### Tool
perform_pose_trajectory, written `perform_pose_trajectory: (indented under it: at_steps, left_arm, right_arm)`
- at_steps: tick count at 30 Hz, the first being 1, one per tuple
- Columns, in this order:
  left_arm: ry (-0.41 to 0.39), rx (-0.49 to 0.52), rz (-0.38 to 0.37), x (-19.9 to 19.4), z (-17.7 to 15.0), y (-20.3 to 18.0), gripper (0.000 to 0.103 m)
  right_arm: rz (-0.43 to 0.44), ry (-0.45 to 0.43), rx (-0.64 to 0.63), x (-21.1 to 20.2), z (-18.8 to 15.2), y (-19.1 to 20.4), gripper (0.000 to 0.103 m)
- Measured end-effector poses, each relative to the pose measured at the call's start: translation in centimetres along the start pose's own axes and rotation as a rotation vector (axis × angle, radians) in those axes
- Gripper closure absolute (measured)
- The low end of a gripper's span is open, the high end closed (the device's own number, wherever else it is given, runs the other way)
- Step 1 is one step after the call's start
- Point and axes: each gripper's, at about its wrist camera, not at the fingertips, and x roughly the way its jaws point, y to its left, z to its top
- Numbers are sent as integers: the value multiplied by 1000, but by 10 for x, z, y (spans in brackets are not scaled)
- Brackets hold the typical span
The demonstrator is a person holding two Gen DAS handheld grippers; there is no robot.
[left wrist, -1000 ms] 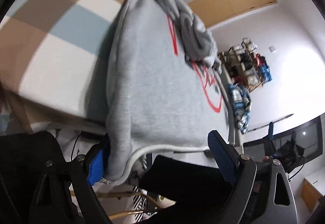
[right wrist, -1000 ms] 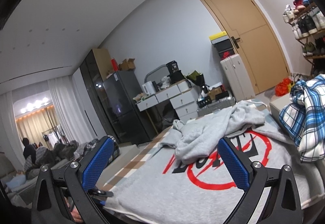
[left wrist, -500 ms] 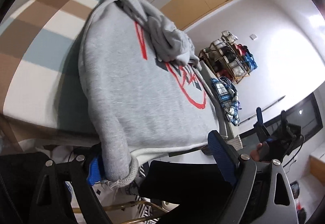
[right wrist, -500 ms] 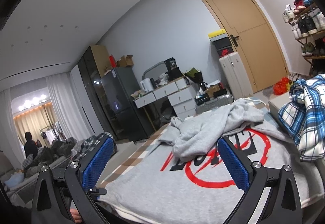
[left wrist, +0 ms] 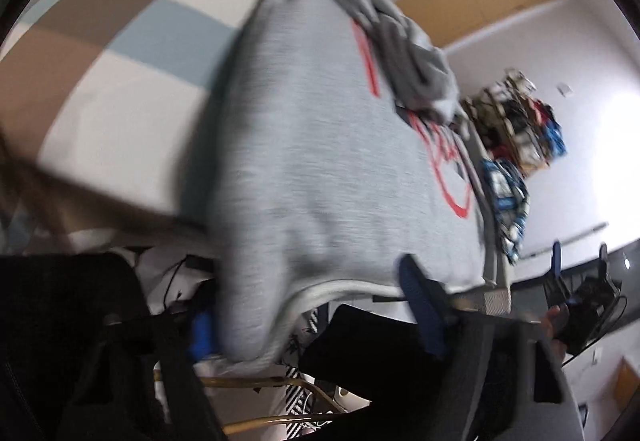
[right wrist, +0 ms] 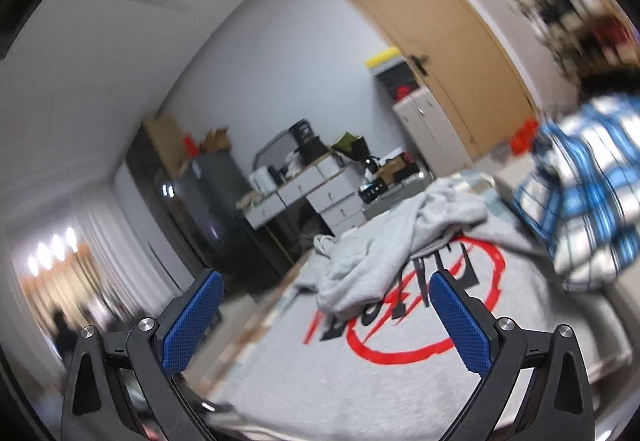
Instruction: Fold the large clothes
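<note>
Colours only. Sweatshirt [right wrist: 360, 381] ahead of my right gripper [right wrist: 324, 321]: heather grey, red ring graphic with black lettering, paler grey hem band. My gripper pads [right wrist: 460, 325]: blue, dimpled; frames black. Shirt [right wrist: 588, 185] to the right of that gripper: blue, white and black plaid. Bed cover [left wrist: 132, 53] left of my left gripper [left wrist: 312, 317]: tan, white and pale-blue checks. Door [right wrist: 436, 53] beyond: light tan wood.

Large grey sweatshirt [left wrist: 320, 161], spread flat with its printed side up. A red ring and dark lettering mark the chest [right wrist: 424, 313]. One sleeve [right wrist: 392, 241] lies bunched in a loose heap across the upper part of the print. The ribbed hem [left wrist: 340, 287] hangs over the near edge, its corner drooping downward.
</note>
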Motion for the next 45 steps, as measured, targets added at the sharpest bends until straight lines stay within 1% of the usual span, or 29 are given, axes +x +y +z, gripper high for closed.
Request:
perform_pose_trajectory:
  at_steps: [1, 2, 3, 4, 5, 7, 8, 9, 10, 12, 13, 14, 15, 17, 19, 21, 24, 26, 29, 34, 38, 40, 43, 44, 45]
  left_arm:
    - [0, -2, 3, -1, 0, 1, 58]
    - [0, 6, 2, -1, 0, 1, 64]
    - [-5, 19, 3, -2, -1, -1, 73]
    - [-20, 34, 10, -3, -1, -4, 78]
    - [-22, 36, 16, -3, -1, -4, 78]
    - [-30, 25, 13, -2, -1, -3, 79]
    - [-29, 10, 7, -2, -1, -1, 80]
    - [-28, 1, 5, -2, 0, 0, 83]
    - [-25, -14, -2, -2, 1, 3, 84]
    - [-29, -18, -30, -5, 0, 3, 85]
    - [-37, -13, -48, -7, -1, 2, 96]
    - [-46, -1, -67, -10, -1, 0, 99]
    - [-64, 20, -92, -15, -2, -4, 99]
    - [-83, 39, -114, -18, -3, -8, 99]
    - [-85, 46, -135, -17, -2, -10, 99]
    - [-89, 45, -143, -17, -2, -9, 99]
    - [-97, 51, -143, -16, -1, -12, 99]
    - [-88, 49, -164, -15, 0, -12, 99]
    - [-86, 48, -175, -15, 0, -13, 99]
    - [-89, 55, -184, -16, -1, -14, 99]
    - [-94, 61, -190, -17, -1, -14, 99]
    - [-89, 61, -191, -17, -1, -13, 99]
    - [-78, 56, -195, -16, -2, -13, 99]
    - [-75, 51, -195, -15, -1, -13, 99]
    - [-75, 51, -197, -15, -2, -13, 99]
  right_arm:
    - [8, 16, 67, -3, 3, -12, 0]
    - [7, 47, 140, -5, 5, -25, 0]
    - [2, 78, 201, -7, 6, -36, 0]
    - [-10, 101, 238, -9, 6, -44, 0]
    - [-36, 137, 276, -12, 6, -53, 0]
    - [-65, 194, 304, -17, 8, -64, 0]
    - [-71, 210, 301, -18, 9, -67, 0]
    - [-95, 236, 295, -20, 10, -69, 0]
    - [-134, 274, 287, -20, 10, -73, 0]
    - [-185, 339, 275, -18, 5, -80, 0]
    - [-223, 379, 271, -15, 2, -85, 0]
    - [-253, 420, 275, -12, -2, -91, 0]
    - [-267, 456, 292, -9, -7, -99, 0]
    - [-262, 486, 371, -8, -16, -116, 0]
    - [-288, 488, 440, -11, -22, -133, 0]
    - [-323, 481, 441, -12, -26, -141, 0]
    - [-400, 491, 426, -11, -34, -150, 0]
    - [-432, 468, 411, -10, -37, -156, 0]
    - [-432, 424, 436, -10, -38, -165, 0]
    - [-425, 387, 465, -2, -43, -174, 0]
    - [-479, 335, 448, -2, -42, -176, 0]
    - [-484, 312, 456, -3, -43, -179, 0]
    - [-486, 274, 440, -7, -41, -175, 5]
    - [-477, 256, 432, -9, -41, -174, 14]
    - [-467, 237, 417, -12, -40, -170, 25]
